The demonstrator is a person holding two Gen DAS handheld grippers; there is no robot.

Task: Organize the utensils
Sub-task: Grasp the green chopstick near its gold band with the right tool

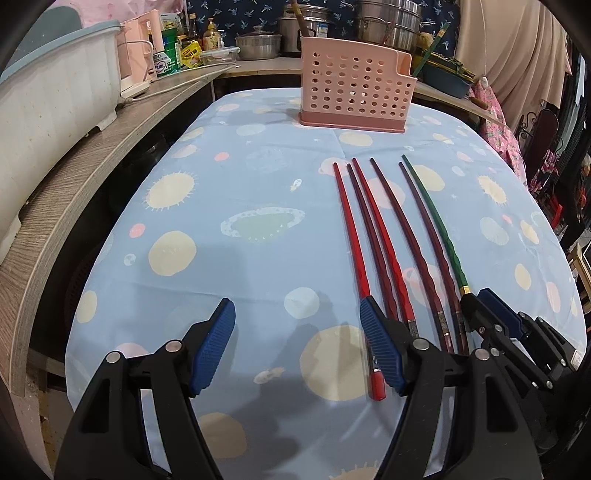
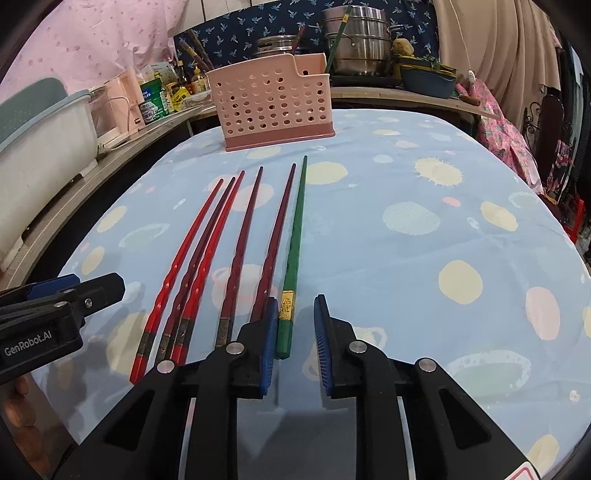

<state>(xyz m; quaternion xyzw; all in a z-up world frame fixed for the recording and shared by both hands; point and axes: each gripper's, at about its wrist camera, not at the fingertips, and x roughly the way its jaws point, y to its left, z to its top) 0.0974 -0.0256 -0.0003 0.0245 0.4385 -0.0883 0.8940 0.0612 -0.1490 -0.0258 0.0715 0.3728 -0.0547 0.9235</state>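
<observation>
Several chopsticks lie side by side on the blue patterned tablecloth [image 1: 258,192]: bright red ones [image 1: 349,229], dark red ones [image 1: 402,225] and one green one [image 1: 436,221]. A pink perforated utensil holder [image 1: 354,88] stands upright at the far end. My left gripper [image 1: 299,325] is open and empty, left of the chopsticks' near ends. My right gripper [image 2: 295,325] is open, its fingers on either side of the green chopstick's [image 2: 295,236] near end, not closed on it. The holder [image 2: 273,99] and the left gripper [image 2: 74,291] also show in the right wrist view.
A wooden shelf [image 1: 110,147] runs along the left with a white tub [image 1: 55,96], a pink kettle and bottles. Metal pots [image 1: 388,26] and a blue basin [image 1: 447,79] sit behind the holder. Pink cloth and dark furniture stand at the right.
</observation>
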